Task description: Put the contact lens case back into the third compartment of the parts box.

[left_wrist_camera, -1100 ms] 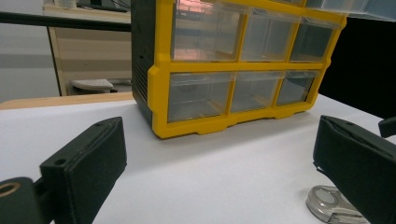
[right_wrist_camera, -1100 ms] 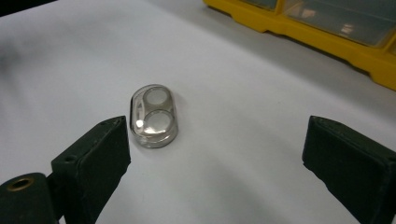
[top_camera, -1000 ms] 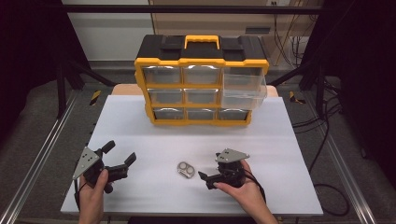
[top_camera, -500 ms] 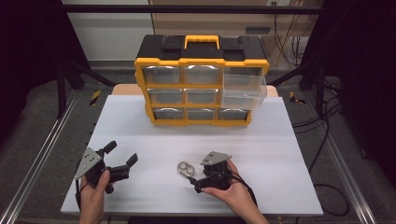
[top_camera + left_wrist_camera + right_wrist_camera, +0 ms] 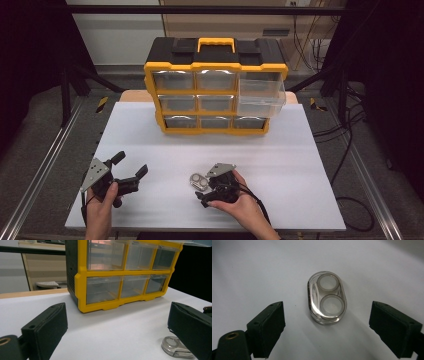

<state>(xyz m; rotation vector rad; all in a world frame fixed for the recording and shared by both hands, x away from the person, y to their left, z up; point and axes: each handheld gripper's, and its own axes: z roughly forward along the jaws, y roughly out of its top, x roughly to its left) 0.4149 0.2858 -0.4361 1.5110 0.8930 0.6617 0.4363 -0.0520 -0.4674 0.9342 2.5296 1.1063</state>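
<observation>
My right gripper (image 5: 327, 327) is aimed down at a small clear oval case (image 5: 326, 300) with two round wells. Its jaws stand wide apart, one on each side of the case, and neither touches it. The case lies flat on the white table (image 5: 300, 165), near the front edge, well apart from the yellow-and-black drawer organizer (image 5: 215, 85) at the back. In the high view the case (image 5: 198, 180) sits just beside my right gripper (image 5: 212, 189), on its left.

My left gripper (image 5: 131, 165) is held in my left hand (image 5: 100, 210) above the front left of the table, its jaws spread open and holding nothing. Its own view looks toward the organizer's lower clear drawers (image 5: 120, 287), with the case (image 5: 175, 348) at lower right, partly behind one jaw.

One top-right drawer (image 5: 261, 92) of the organizer is pulled out.
</observation>
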